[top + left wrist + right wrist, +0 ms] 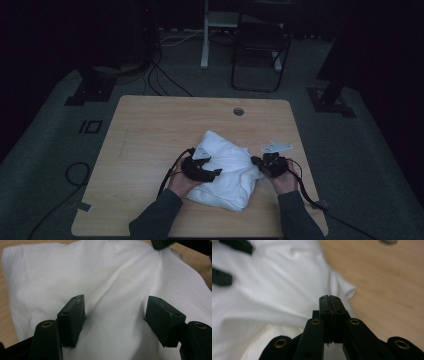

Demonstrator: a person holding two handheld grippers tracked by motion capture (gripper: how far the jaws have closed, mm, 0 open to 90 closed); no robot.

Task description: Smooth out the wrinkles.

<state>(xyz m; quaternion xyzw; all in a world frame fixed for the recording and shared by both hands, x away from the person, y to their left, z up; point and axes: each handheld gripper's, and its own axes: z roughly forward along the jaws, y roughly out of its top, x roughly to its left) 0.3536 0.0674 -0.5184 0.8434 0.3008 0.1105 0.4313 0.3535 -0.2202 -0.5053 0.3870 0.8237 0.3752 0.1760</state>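
A white folded cloth [225,167] lies bunched on the front half of the wooden table [150,130]. My left gripper [214,173] rests over the cloth's left side. In the left gripper view it [115,302] stands open, with its pads apart above the cloth [112,277] and nothing pinched. My right gripper [257,161] sits at the cloth's right edge. In the right gripper view its [329,297] jaws are pressed together over the cloth's [262,290] hem, and I see no fabric between them. The left gripper's fingers [222,277] show at the far side of the cloth.
A round cable hole [238,111] sits near the table's far edge. Behind the table, a black chair [260,45] and a white stand leg [204,35] are on the dark floor. Cables [75,175] lie on the floor to the left.
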